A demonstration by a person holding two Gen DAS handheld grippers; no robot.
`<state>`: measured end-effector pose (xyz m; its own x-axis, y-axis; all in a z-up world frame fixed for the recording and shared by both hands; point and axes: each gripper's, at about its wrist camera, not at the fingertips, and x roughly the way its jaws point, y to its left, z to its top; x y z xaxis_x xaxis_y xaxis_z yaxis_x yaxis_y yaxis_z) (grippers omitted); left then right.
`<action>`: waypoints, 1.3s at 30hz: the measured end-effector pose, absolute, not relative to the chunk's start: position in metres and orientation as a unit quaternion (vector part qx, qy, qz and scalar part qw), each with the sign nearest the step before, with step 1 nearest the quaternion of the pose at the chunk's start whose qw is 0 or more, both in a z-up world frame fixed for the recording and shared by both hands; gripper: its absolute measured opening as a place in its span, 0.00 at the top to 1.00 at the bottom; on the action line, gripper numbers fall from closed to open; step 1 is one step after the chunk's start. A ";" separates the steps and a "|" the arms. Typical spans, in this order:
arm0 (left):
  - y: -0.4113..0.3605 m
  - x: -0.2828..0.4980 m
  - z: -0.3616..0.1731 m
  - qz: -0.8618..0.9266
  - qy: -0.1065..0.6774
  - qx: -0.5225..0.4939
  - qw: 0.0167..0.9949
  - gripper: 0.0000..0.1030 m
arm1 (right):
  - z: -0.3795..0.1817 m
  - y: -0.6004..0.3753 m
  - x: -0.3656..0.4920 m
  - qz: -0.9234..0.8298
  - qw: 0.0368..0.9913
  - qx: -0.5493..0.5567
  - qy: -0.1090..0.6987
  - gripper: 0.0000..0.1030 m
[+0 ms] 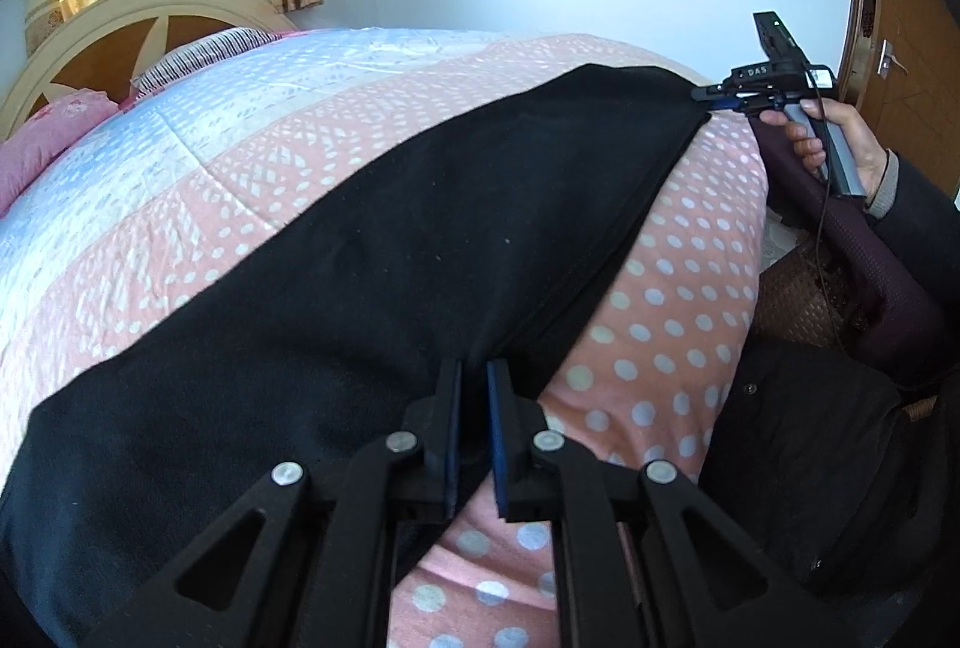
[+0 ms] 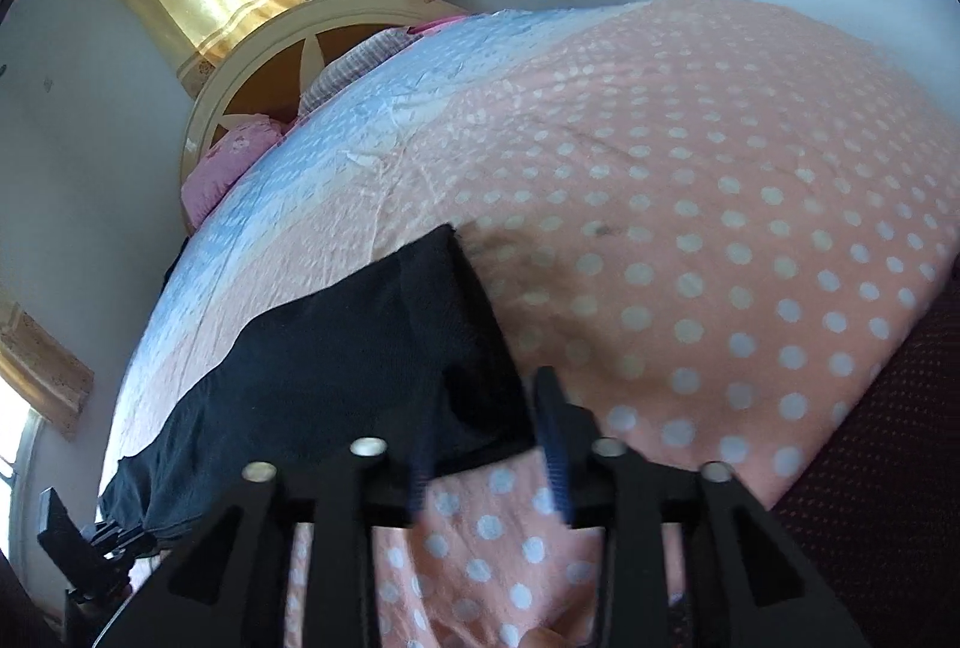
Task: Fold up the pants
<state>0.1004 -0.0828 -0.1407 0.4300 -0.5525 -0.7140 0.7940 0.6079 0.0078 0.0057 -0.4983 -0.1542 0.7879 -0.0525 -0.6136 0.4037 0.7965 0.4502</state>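
Here the bed quilt [image 1: 660, 252], pink with white dots and turning pale blue toward the headboard [image 1: 120, 30], carries everything, and it serves as the landmark. Across its near, pink part lie the black pants [image 1: 420, 240], stretched as a long band along the quilt's edge, legs apparently laid one over the other, with a seam line showing on the side nearer that edge.

At one end of the band, the left gripper [image 1: 474, 432] sits low over the quilt with a narrow gap between its blue pads; black cloth runs into that gap, so it seems clenched on the pants' edge, though the bite looks shallow. At the far end, by the quilt's corner, the right gripper [image 2: 489, 444] has its jaws spread wider than the cloth they straddle, and the blur hides whether the pads press anything. It reads as released.

The risk is a lopsided fold. If only one end is truly held, lifting drags the band across the soft quilt, the layers slide apart and the seam wanders. A shallow pinch could also catch just the top layer, or nip the quilt beneath and pull it up too.
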 end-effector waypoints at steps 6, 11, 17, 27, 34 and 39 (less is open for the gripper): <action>-0.064 0.087 -0.120 -0.422 0.315 0.170 0.833 0.70 | -0.125 -0.524 0.022 -0.105 0.903 0.315 0.273 0.46; -0.048 0.097 -0.110 -0.401 0.301 0.137 0.854 0.52 | -0.140 -0.524 0.081 -0.062 0.869 0.343 0.350 0.47; -0.047 0.116 -0.129 -0.384 0.336 0.116 0.852 0.46 | -0.138 -0.508 0.094 -0.041 0.881 0.325 0.342 0.96; -0.049 0.126 -0.144 -0.377 0.364 0.129 0.842 0.46 | -0.149 -0.512 0.081 -0.113 0.889 0.282 0.343 0.83; -0.048 0.125 -0.146 -0.375 0.363 0.121 0.845 0.45 | -0.138 -0.508 0.033 -0.107 0.894 0.297 0.319 0.55; -0.048 0.127 -0.147 -0.372 0.363 0.118 0.846 0.44 | -0.152 -0.492 0.020 -0.086 0.886 0.280 0.358 0.78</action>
<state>0.1267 -0.0479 -0.1467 0.4597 -0.5442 -0.7018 0.7149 0.6956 -0.0711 0.0198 -0.4921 -0.1521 0.7286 0.0476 -0.6833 0.3538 0.8280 0.4350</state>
